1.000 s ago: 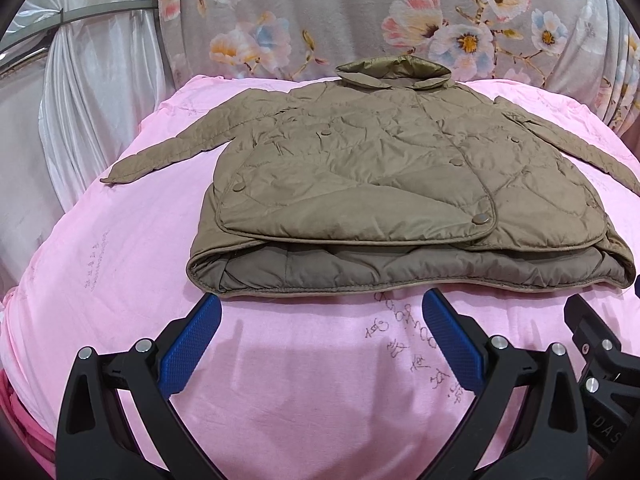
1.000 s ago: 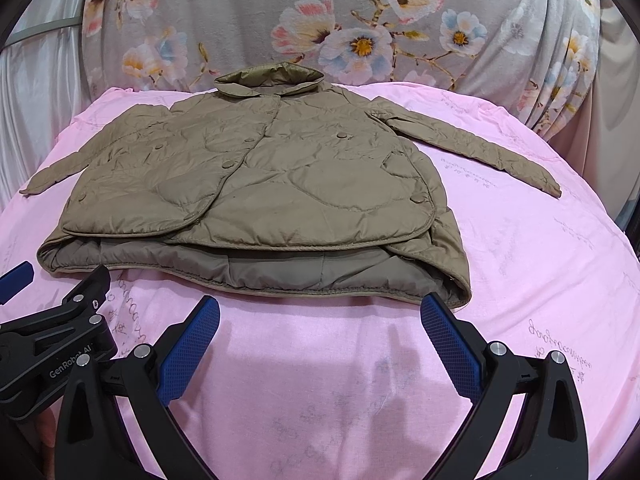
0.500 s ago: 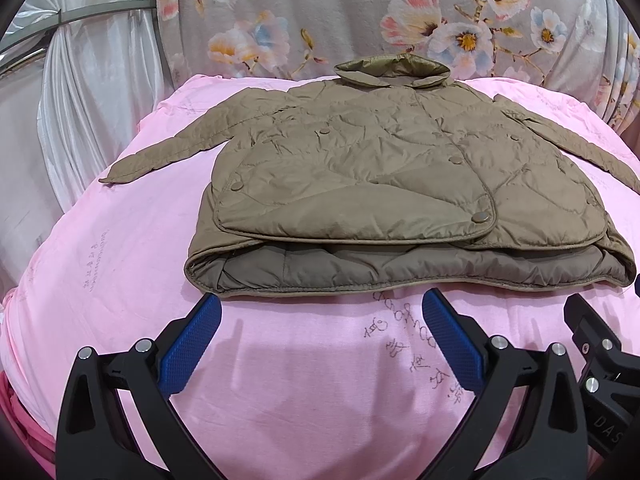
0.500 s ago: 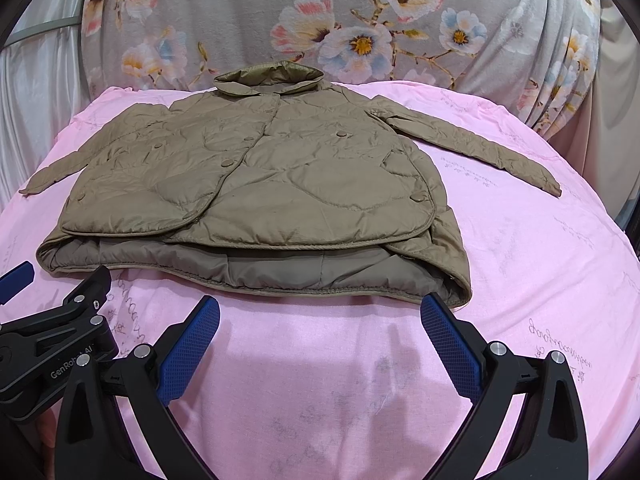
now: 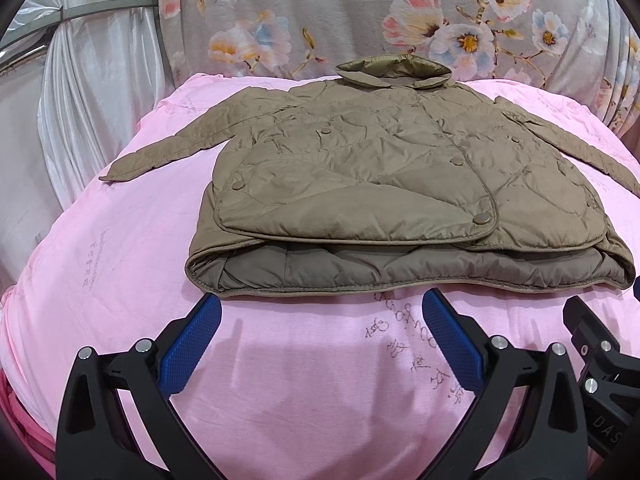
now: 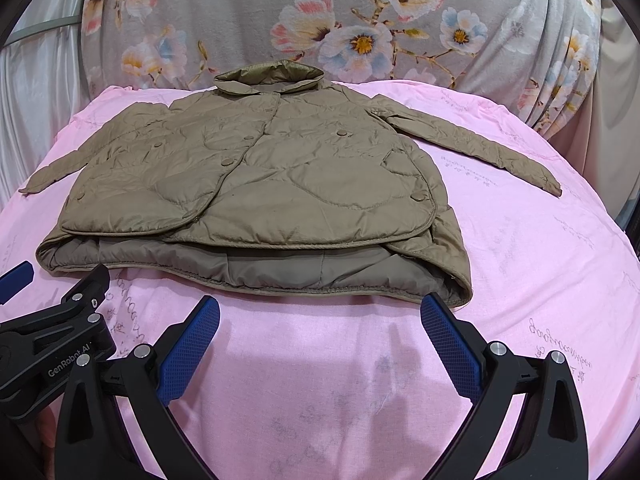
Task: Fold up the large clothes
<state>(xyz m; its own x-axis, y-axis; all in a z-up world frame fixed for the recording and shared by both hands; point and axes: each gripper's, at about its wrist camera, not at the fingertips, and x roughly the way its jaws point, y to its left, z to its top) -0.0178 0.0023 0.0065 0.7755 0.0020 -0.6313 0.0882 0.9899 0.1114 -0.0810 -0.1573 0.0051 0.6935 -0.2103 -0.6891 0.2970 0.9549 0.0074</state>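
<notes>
An olive quilted jacket (image 5: 392, 176) lies flat, front up, on a pink sheet (image 5: 120, 264), collar at the far end, both sleeves spread out to the sides. Its hem faces me, with the lining showing along the near edge. My left gripper (image 5: 318, 340) hovers open just short of the hem's left half, nothing between its blue pads. In the right wrist view the jacket (image 6: 256, 184) fills the middle, and my right gripper (image 6: 320, 340) stands open just before the hem's right half. The left gripper's body (image 6: 48, 344) shows at that view's lower left.
A grey floral cloth (image 5: 360, 20) hangs behind the pink sheet (image 6: 540, 280). White satin drapes (image 5: 80, 80) hang at the left. The pink surface rounds off at its left and right edges. The right gripper's body (image 5: 604, 364) shows at the left wrist view's lower right.
Both grippers have hardly moved; the views have shifted only slightly toward the jacket. The jacket lies as before.
</notes>
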